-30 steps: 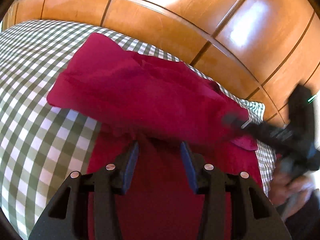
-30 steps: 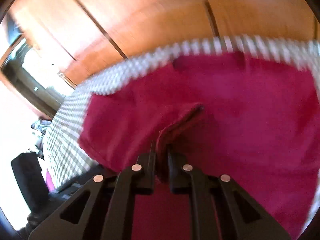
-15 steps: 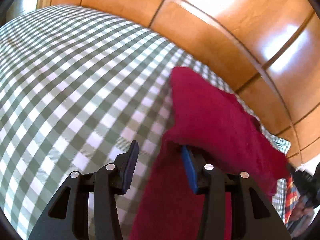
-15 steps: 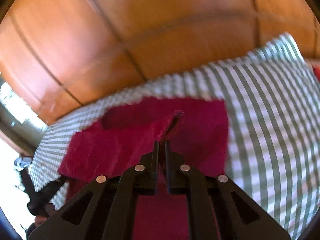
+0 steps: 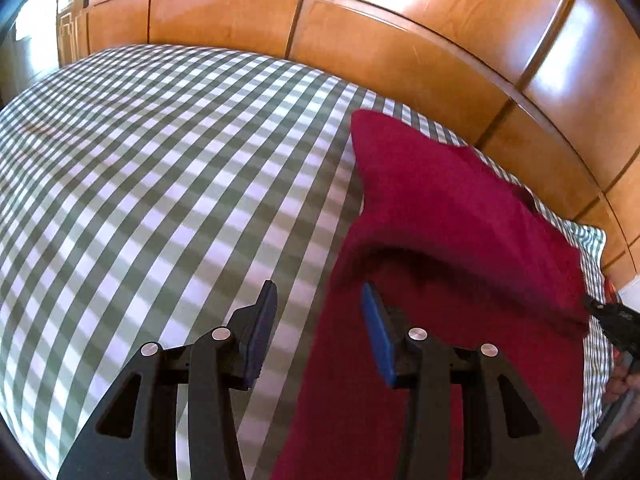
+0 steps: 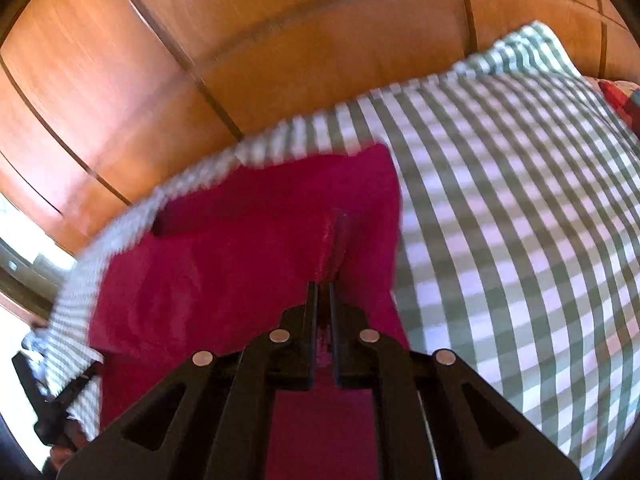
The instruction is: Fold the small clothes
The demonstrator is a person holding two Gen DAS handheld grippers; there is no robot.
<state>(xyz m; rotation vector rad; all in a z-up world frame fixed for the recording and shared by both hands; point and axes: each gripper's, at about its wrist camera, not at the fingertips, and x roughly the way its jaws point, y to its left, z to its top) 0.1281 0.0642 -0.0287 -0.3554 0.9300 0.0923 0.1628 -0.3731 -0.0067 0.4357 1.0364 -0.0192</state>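
A dark red garment (image 5: pixel 448 216) lies partly folded on the green-and-white checked cloth (image 5: pixel 160 168). My left gripper (image 5: pixel 320 312) is open and empty, low over the cloth at the garment's left edge; its right blue pad (image 5: pixel 376 336) is beside the red fabric. My right gripper (image 6: pixel 324 292) is shut on a pinched fold of the red garment (image 6: pixel 248 248) and holds it lifted. In the left wrist view the right gripper's tip (image 5: pixel 608 312) shows at the garment's far right corner.
Polished wooden panels (image 5: pixel 400 40) rise just behind the checked surface. The cloth's far edge (image 6: pixel 532 36) runs along them. A red patterned item (image 6: pixel 624 96) lies at the far right edge. A bright window area (image 6: pixel 16 240) is at the left.
My left gripper has let go of the garment and swung left over bare checked cloth. My right gripper has kept its hold and carried the red fold across, leaving the garment doubled over.
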